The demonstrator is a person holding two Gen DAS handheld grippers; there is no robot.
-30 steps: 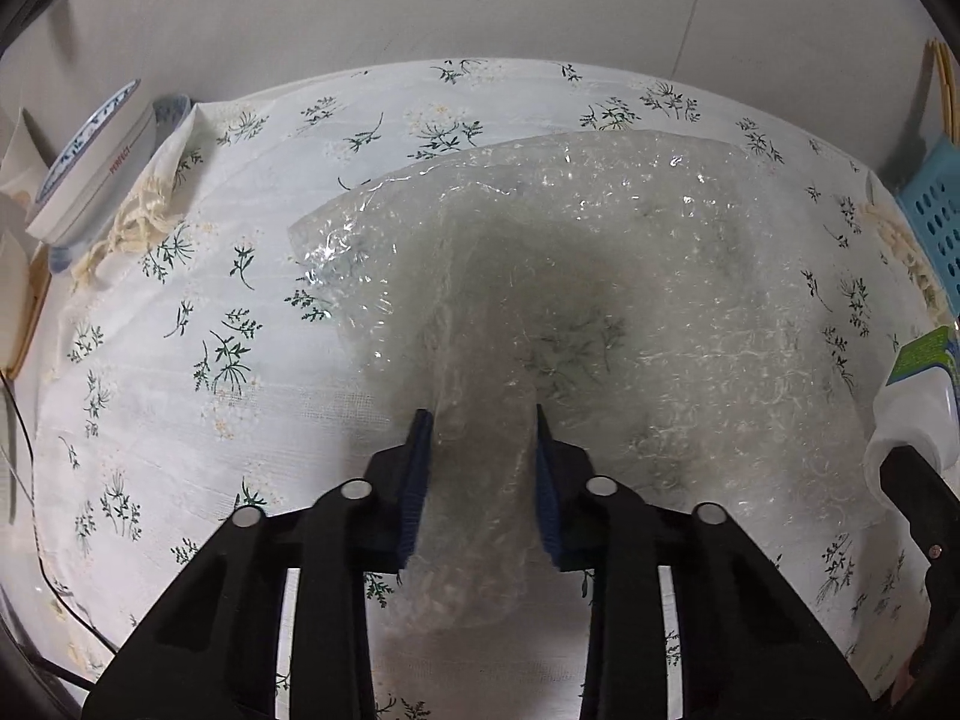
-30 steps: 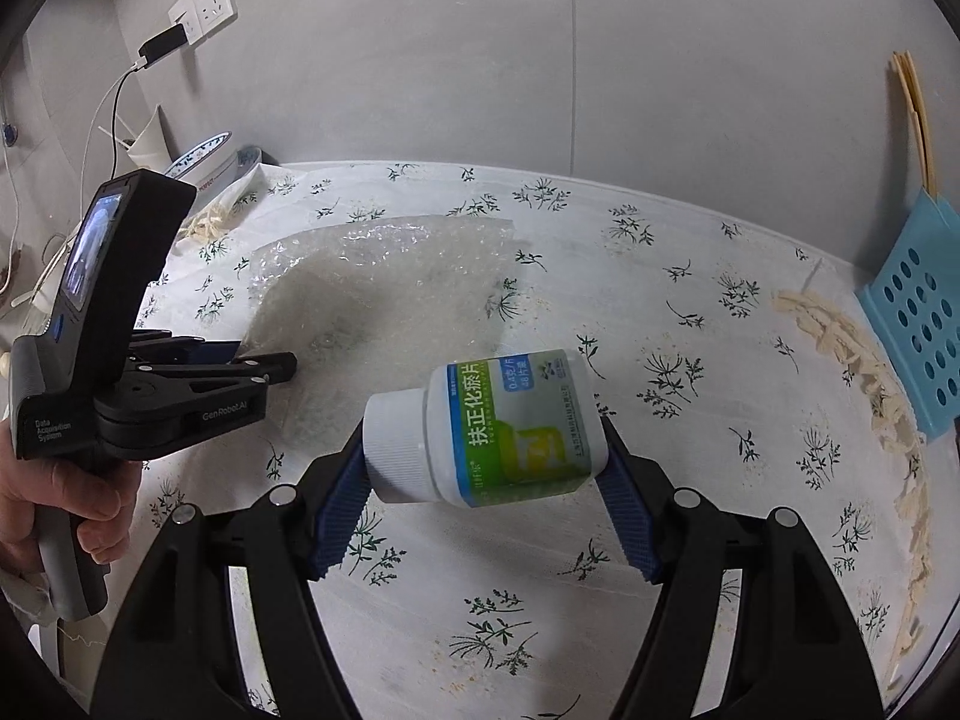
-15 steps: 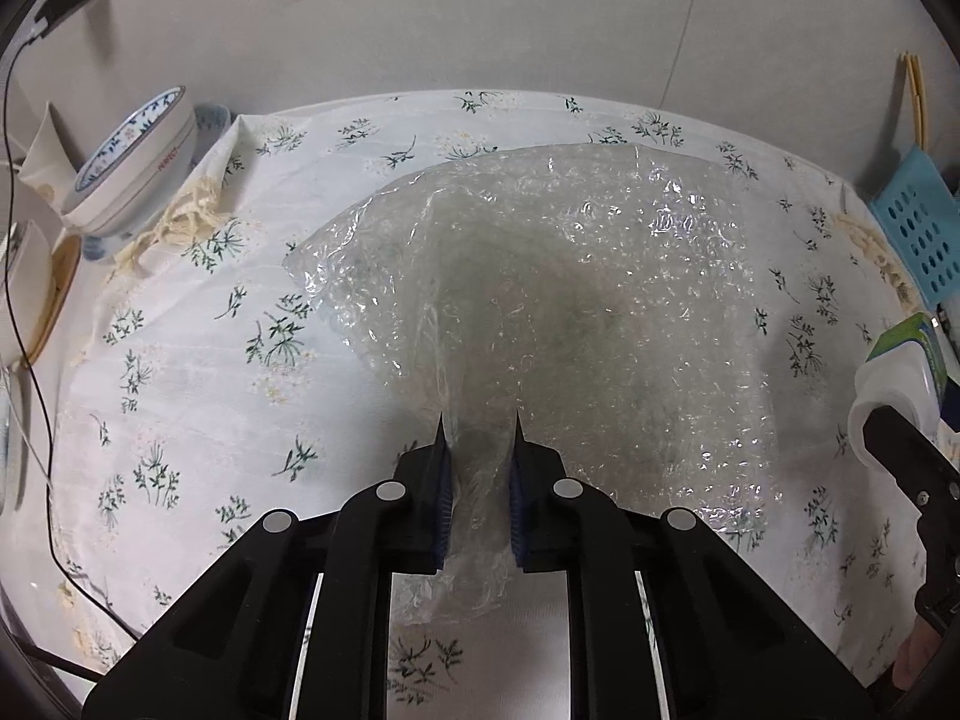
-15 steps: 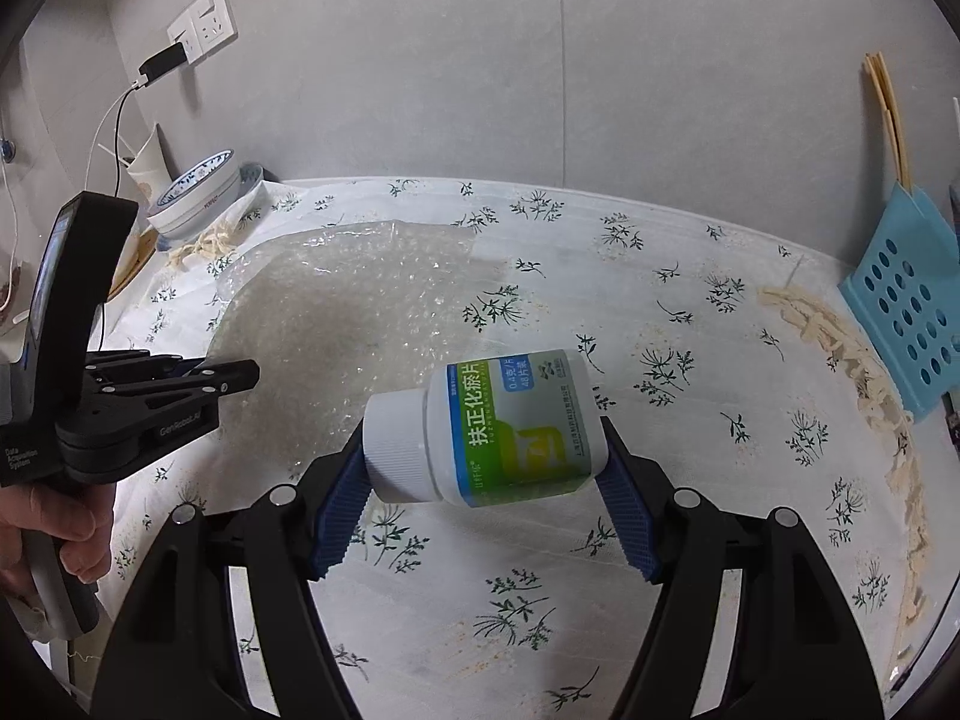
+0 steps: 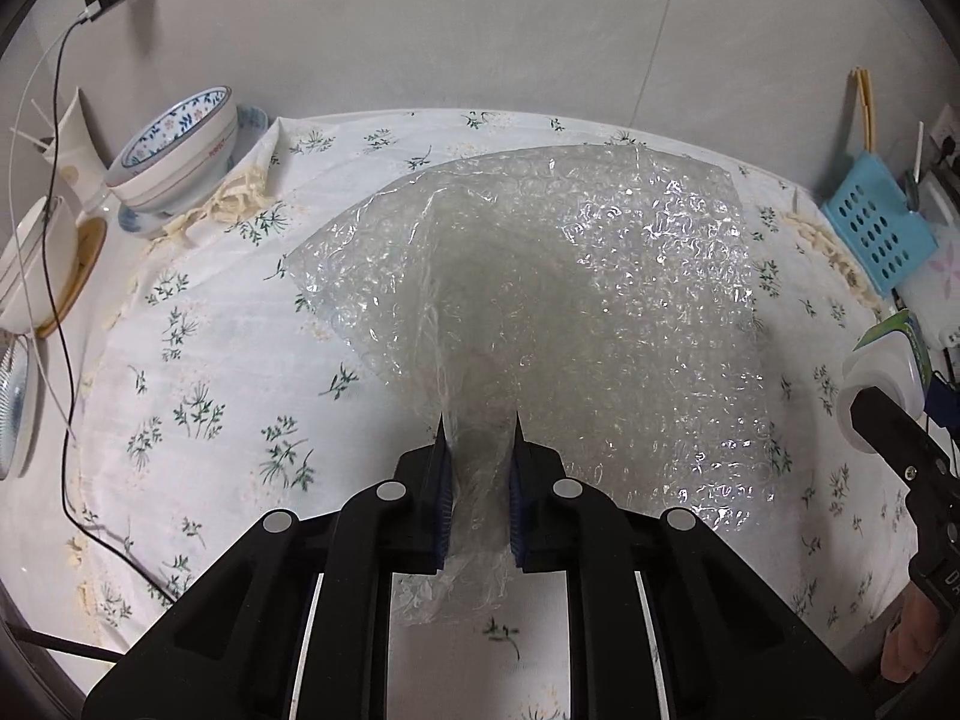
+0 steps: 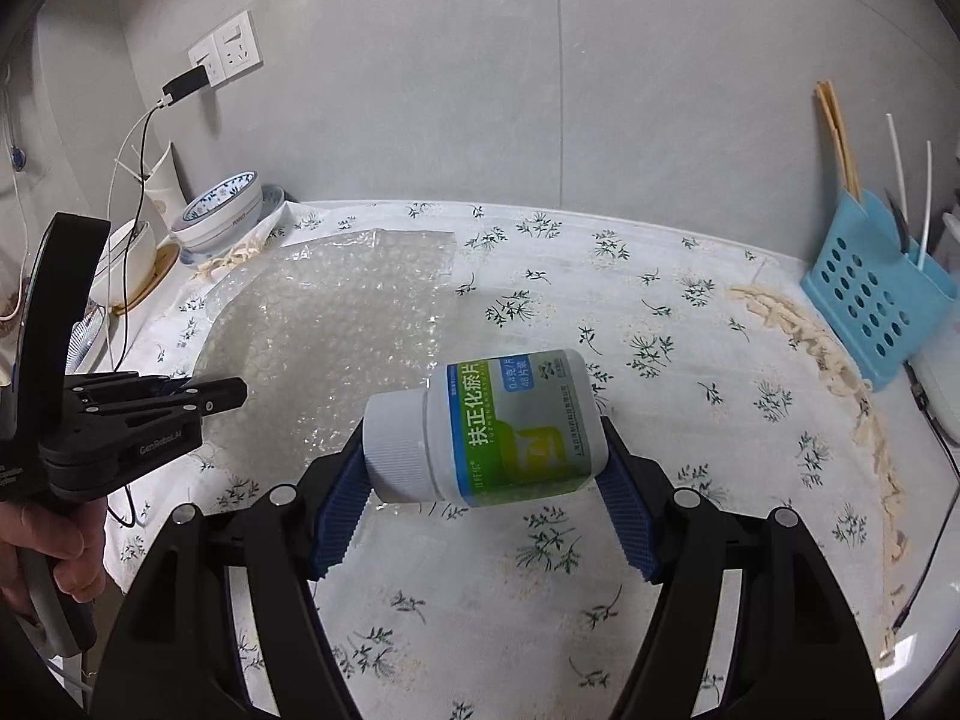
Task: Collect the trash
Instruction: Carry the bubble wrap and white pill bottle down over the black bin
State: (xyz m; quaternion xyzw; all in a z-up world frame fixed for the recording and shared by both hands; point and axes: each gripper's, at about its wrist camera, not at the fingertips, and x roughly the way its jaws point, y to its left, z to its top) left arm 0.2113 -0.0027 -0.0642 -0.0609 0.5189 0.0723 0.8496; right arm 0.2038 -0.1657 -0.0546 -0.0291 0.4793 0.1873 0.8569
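A clear bubble-wrap sheet lies spread over the flowered tablecloth. My left gripper is shut on a bunched near corner of the sheet, which rises off the cloth toward the pads. From the right wrist view the same sheet stretches away from the left gripper. My right gripper is shut on a white pill bottle with a green and blue label, held sideways above the table, cap to the left. The bottle also shows at the right edge of the left wrist view.
Stacked blue-patterned bowls and more dishes stand at the far left beside a charger cable. A blue perforated basket with chopsticks stands at the far right. A person's hand holds the left gripper's handle.
The left jaws closed on the bubble-wrap corner, then lifted and drew back, pulling the sheet up. The right gripper rose with the bottle, so more wall and table show.
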